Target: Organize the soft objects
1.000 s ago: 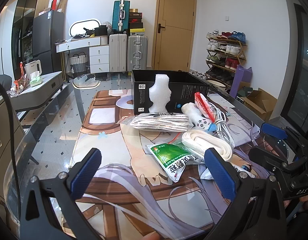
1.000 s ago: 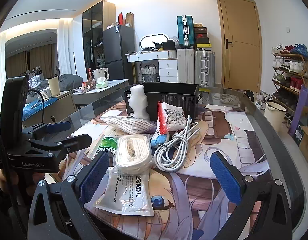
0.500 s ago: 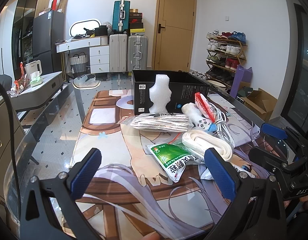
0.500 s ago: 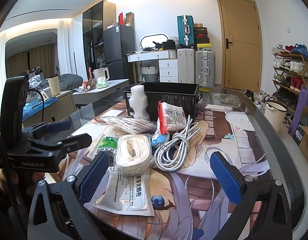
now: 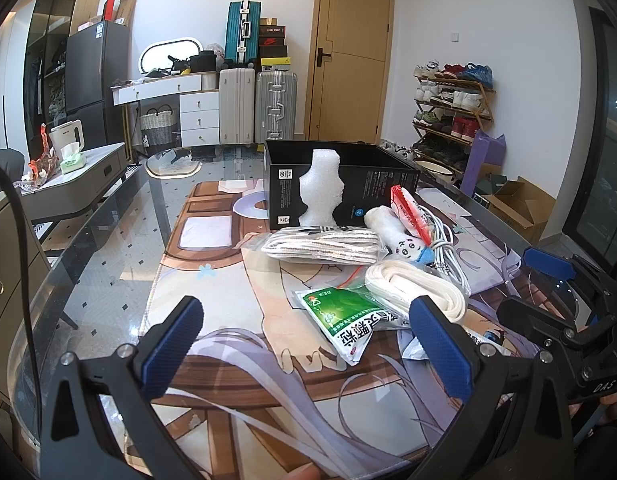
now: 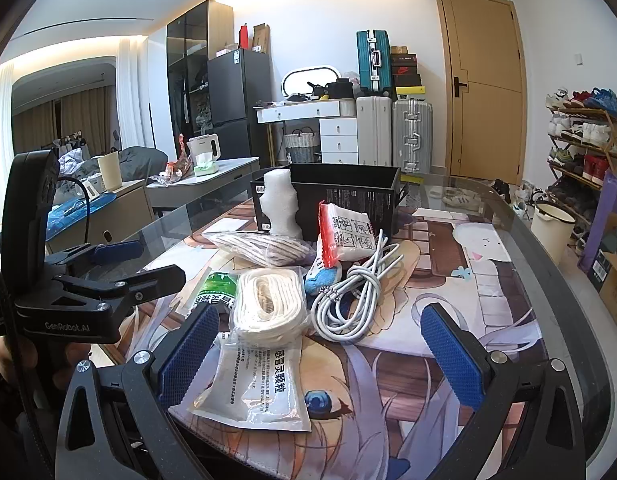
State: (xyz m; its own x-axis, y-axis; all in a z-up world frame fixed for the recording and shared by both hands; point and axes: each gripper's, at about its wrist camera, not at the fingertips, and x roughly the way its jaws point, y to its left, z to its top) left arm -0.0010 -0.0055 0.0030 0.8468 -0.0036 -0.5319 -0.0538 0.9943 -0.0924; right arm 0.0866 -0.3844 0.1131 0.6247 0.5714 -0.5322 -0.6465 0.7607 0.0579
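A pile of soft things lies on the printed mat (image 5: 228,292) before an open black box (image 5: 372,184): a white foam piece (image 5: 322,192), a bagged striped cloth (image 5: 320,246), a coiled white rope (image 5: 416,288), a green packet (image 5: 344,320), a white packet (image 6: 256,380), a grey cable bundle (image 6: 356,288), a red-edged bag (image 6: 344,236) and a small plush (image 5: 404,242). My left gripper (image 5: 306,344) is open and empty, short of the green packet. My right gripper (image 6: 320,352) is open and empty over the white packet.
The glass table's curved edge (image 6: 568,300) runs on the right. Beyond it stand a shoe rack (image 5: 452,112), suitcases (image 5: 256,104), a white dresser (image 5: 180,108) and a door (image 5: 348,52). A low grey table (image 5: 68,184) stands at the left.
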